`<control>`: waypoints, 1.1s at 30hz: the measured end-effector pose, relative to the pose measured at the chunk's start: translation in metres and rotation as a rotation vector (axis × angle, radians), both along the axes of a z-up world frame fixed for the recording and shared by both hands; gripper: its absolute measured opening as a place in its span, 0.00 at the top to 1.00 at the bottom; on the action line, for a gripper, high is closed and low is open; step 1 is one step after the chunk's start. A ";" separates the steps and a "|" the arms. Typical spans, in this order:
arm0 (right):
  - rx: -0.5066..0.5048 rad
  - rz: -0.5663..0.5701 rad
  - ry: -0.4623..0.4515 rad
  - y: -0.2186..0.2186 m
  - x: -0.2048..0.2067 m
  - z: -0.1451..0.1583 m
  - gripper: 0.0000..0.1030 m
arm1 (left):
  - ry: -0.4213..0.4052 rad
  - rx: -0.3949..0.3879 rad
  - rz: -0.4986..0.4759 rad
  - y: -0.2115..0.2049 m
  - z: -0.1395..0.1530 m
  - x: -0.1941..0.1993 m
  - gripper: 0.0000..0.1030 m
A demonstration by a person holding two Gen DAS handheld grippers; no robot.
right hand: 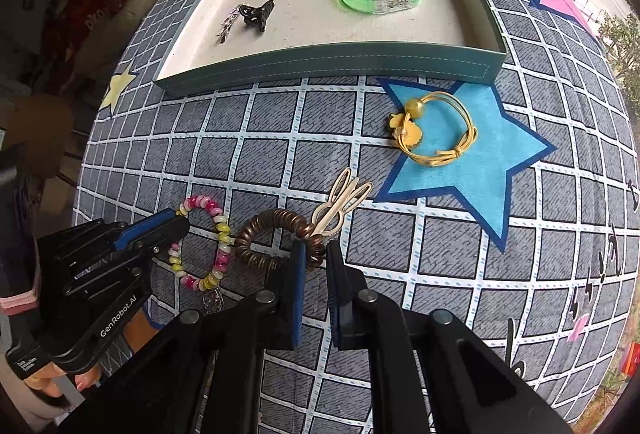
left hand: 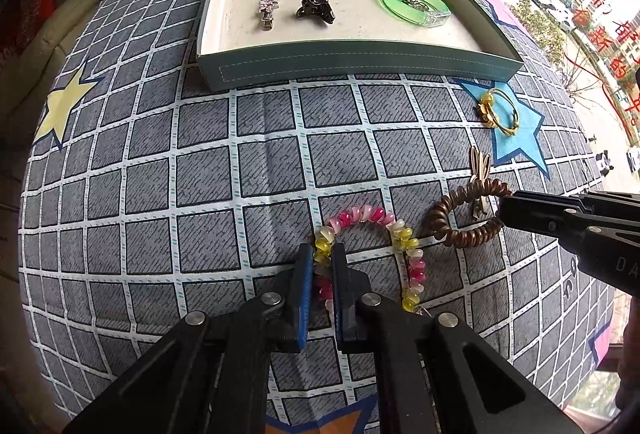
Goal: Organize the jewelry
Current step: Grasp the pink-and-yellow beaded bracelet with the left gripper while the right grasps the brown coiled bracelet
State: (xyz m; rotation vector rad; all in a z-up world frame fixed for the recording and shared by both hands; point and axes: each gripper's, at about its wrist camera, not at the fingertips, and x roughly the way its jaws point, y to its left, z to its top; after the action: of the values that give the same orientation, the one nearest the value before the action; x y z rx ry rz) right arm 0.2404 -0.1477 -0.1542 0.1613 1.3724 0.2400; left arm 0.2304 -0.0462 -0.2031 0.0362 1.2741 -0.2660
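My left gripper is shut on the left side of a pink, white and yellow spiral coil bracelet that lies on the checked cloth. In the right wrist view the left gripper pinches that same coil. My right gripper is shut on the near right part of a brown spiral hair coil. In the left wrist view the right gripper comes in from the right onto the brown coil. The two coils lie side by side.
A teal tray at the back holds a green bangle, a black claw clip and a rhinestone clip. A yellow hair band lies on a blue star. A beige rabbit clip touches the brown coil.
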 end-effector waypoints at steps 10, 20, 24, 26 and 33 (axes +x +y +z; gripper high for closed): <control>0.070 -0.053 -0.029 -0.018 -0.005 0.026 0.93 | -0.035 -0.071 0.023 0.010 0.018 0.001 0.79; 0.047 -0.007 0.016 -0.015 0.005 0.012 0.84 | -0.047 -0.075 0.038 0.013 0.018 -0.001 0.79; 0.020 0.046 0.016 -0.007 0.002 0.007 0.82 | -0.042 -0.076 0.047 0.034 0.026 -0.009 0.79; 0.013 0.056 0.020 -0.005 0.001 0.006 0.80 | -0.041 -0.075 0.050 0.035 0.026 -0.009 0.79; 0.030 0.076 0.035 0.000 0.010 -0.008 0.79 | -0.039 -0.072 0.053 0.036 0.027 -0.011 0.79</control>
State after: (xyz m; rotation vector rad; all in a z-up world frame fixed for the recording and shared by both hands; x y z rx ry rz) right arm 0.2505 -0.1479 -0.1619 0.1391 1.4116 0.3223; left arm 0.2195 -0.0100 -0.1764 -0.0535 1.2244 -0.2646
